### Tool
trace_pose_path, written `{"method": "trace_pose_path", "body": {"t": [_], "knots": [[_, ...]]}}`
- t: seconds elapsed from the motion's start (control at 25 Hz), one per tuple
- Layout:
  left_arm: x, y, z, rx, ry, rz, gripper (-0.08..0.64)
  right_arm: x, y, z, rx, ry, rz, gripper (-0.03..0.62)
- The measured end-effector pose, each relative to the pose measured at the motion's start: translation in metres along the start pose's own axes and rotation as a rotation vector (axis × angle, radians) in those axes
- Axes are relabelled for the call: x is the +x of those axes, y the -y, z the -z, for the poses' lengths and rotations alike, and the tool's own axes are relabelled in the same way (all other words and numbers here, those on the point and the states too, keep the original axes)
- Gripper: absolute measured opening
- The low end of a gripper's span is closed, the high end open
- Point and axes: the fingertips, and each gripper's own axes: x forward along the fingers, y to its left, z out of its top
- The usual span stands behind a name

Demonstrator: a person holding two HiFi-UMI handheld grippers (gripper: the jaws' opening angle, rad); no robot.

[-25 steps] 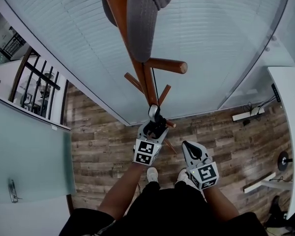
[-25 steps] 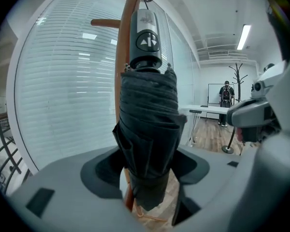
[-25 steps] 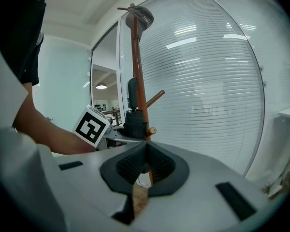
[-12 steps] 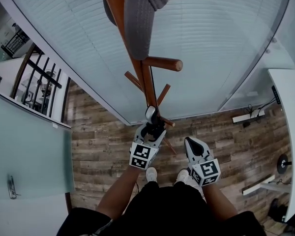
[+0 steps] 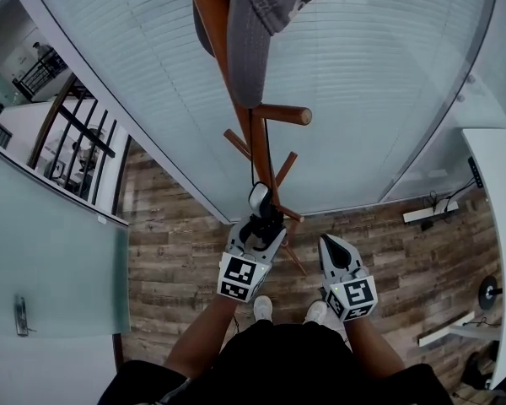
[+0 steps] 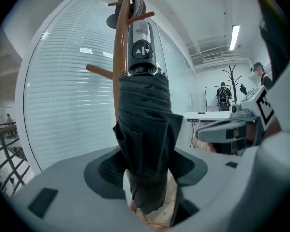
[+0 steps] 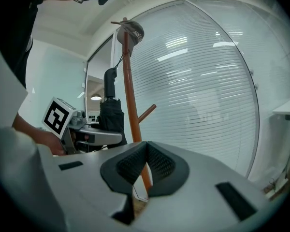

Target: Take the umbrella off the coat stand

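Observation:
A folded black umbrella (image 6: 145,144) stands upright between my left gripper's (image 6: 147,178) pads, which press on its canopy. Its handle (image 6: 142,47) points up beside the wooden coat stand (image 6: 118,57). A thin black strap (image 5: 252,146) runs from the handle up along the stand (image 5: 260,154). From the head view the left gripper (image 5: 261,222) sits right against the pole, umbrella (image 5: 260,202) in it. My right gripper (image 5: 331,245) hangs a little to the right, apart from the stand. Its pads (image 7: 144,146) meet with nothing between them. The umbrella (image 7: 111,115) shows to its left.
A grey cap (image 5: 261,7) hangs near the stand's top, above several pegs (image 5: 282,115). A curved glass wall with blinds (image 5: 363,83) stands just behind. A white desk (image 5: 497,192) is at the right, a glass door (image 5: 42,260) at the left. The person's feet (image 5: 261,309) stand on wood flooring.
My left gripper has risen a little along the pole with the umbrella in it. The right gripper has scarcely shifted and stays shut.

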Motion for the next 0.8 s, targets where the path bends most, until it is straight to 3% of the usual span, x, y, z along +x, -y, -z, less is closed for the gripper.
{"method": "trace_pose_path", "body": {"t": [0.48,0.8], "knots": [[-0.025,0.005,-0.071,0.099,0.094,-0.035,0.262,-0.003,-0.007,-0.007,-0.011,0.011,-0.025,0.006],[-0.043,0.002,-0.120,0.085,0.149,-0.068,0.263,-0.006,-0.013,-0.013,-0.001,0.043,-0.051,0.007]]}}
